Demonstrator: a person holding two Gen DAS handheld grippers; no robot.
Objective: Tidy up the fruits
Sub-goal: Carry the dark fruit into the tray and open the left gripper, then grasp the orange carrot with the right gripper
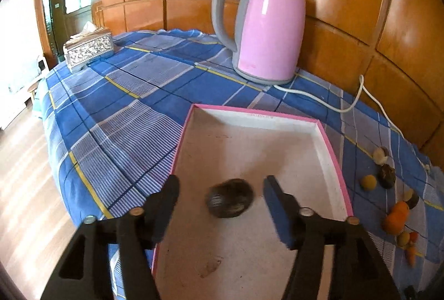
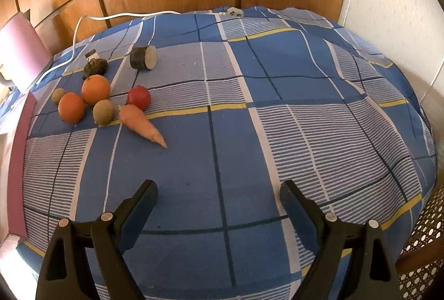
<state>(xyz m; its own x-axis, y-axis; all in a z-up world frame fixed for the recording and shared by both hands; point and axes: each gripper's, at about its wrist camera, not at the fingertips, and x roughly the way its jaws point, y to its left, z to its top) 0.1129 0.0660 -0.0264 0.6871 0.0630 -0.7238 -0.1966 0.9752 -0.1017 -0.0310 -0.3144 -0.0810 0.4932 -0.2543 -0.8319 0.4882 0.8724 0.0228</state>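
Note:
My left gripper [image 1: 222, 179] is open over a shallow pink-rimmed box [image 1: 330, 150] with a white inside. A dark, round, blurred fruit [image 1: 229, 198] lies between the fingers on the box floor, clear of both pads. To the right of the box, more produce lies on the checked cloth. The right wrist view shows two oranges [image 2: 95, 89], a red fruit [image 2: 139, 98], two kiwis [image 2: 103, 112], a carrot [image 2: 141, 125], a dark cut piece [image 2: 143, 57] and a dark lumpy fruit [image 2: 95, 68]. My right gripper [image 2: 218, 184] is open above bare cloth, short of the carrot.
A pink kettle [image 1: 266, 25] stands behind the box, and its white cord [image 1: 341, 105] trails along the wooden wall to a plug [image 2: 234, 12]. A silver tissue box [image 1: 88, 50] sits at the far left corner. The table edge drops to wooden floor on the left. A cane chair [image 2: 424, 230] is at the right.

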